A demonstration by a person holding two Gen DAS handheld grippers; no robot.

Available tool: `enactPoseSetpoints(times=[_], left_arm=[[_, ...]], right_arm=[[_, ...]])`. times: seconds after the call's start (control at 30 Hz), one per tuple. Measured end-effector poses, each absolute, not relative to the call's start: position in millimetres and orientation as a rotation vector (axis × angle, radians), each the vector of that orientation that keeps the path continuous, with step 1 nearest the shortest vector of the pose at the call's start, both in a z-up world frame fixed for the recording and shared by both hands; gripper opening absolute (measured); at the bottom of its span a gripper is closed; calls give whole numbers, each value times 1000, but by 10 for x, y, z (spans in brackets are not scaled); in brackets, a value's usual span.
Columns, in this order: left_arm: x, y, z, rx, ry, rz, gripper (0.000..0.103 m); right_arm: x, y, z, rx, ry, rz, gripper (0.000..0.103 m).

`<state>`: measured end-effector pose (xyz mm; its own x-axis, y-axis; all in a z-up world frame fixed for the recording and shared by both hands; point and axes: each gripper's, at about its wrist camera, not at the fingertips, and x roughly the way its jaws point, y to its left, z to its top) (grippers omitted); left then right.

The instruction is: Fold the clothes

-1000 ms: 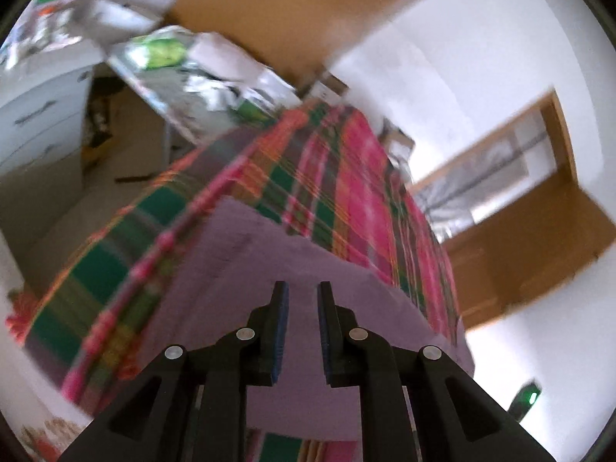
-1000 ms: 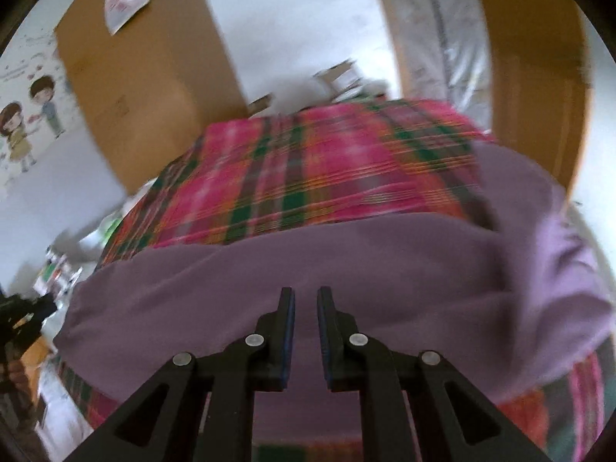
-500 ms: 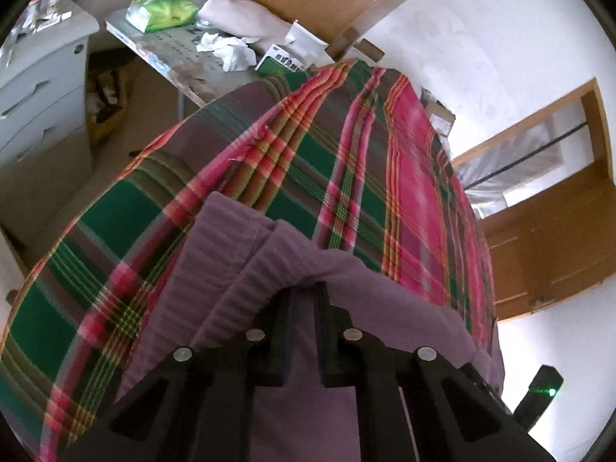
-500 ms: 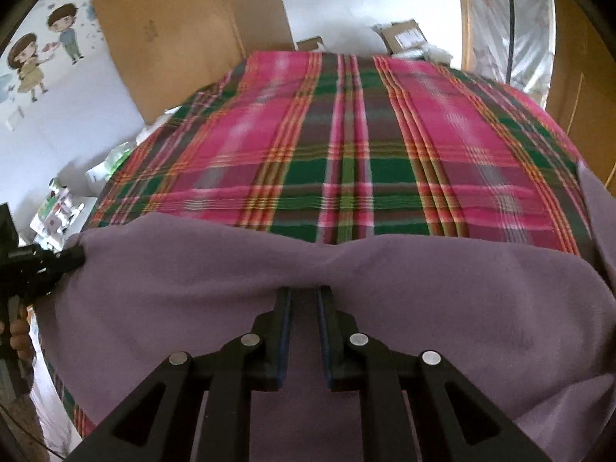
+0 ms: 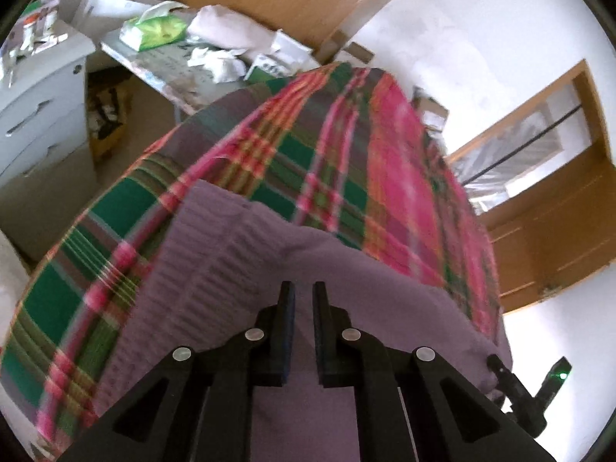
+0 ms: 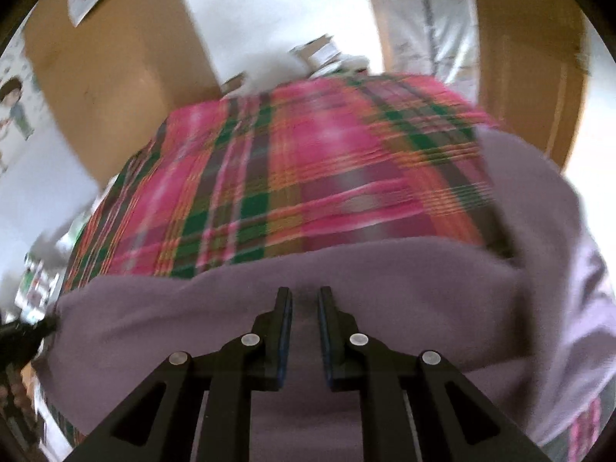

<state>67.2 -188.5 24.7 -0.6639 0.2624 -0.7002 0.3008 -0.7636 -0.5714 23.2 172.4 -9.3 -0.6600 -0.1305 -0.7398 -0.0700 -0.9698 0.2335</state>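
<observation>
A purple garment (image 5: 385, 308) lies across the near edge of a bed covered by a pink-and-green plaid blanket (image 5: 327, 161), its ribbed band on the left in the left wrist view. The left gripper (image 5: 303, 292) hangs just over the cloth with its jaws a narrow gap apart and nothing between them, and the right gripper (image 6: 304, 296) hangs likewise over the garment's near fold, jaws slightly parted and empty. Far left, a cluttered table (image 5: 161, 73) stands beside white drawers (image 5: 34, 115).

Matt ribbed purple knit garment (image 5: 215, 269) on woven plaid cloth (image 5: 327, 161).
</observation>
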Motion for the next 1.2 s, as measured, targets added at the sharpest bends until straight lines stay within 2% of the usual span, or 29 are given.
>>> enactPoseSetpoints(times=[0.13, 0.2, 0.27, 0.4, 0.53, 0.63, 0.77, 0.93, 0.97, 1.0, 1.2], left_arm=[[698, -1639, 362, 1274, 1045, -2723, 11], [664, -1471, 362, 1327, 1026, -2759, 11], [609, -1280, 357, 1386, 980, -2795, 11], [549, -919, 364, 1470, 896, -2871, 11], [514, -621, 381, 1527, 809, -2941, 11], [488, -383, 361, 1602, 716, -2972, 18], [496, -90, 340, 1691, 583, -3031, 18], [509, 272, 304, 1792, 454, -3083, 18], [512, 329, 294, 1812, 441, -3091, 18], [530, 364, 277, 1828, 429, -3097, 18], [590, 538, 209, 1890, 382, -3106, 18]], right_arm=[[313, 2117, 31, 1253, -386, -2953, 18], [323, 2334, 99, 1250, -361, -3040, 34], [268, 2500, 151, 1268, -302, -3096, 42], [54, 2654, 129, 1373, -189, -3093, 45], [-214, 2690, -16, 1524, -154, -2983, 45], [-382, 2684, -91, 1601, -38, -2982, 45], [-506, 2770, -192, 1702, -78, -2959, 45], [-520, 2948, -233, 1730, -213, -2955, 22], [-502, 2985, -222, 1723, -232, -2960, 9], [-485, 3022, -210, 1717, -250, -2965, 6], [-278, 3216, -66, 1602, -359, -3018, 5]])
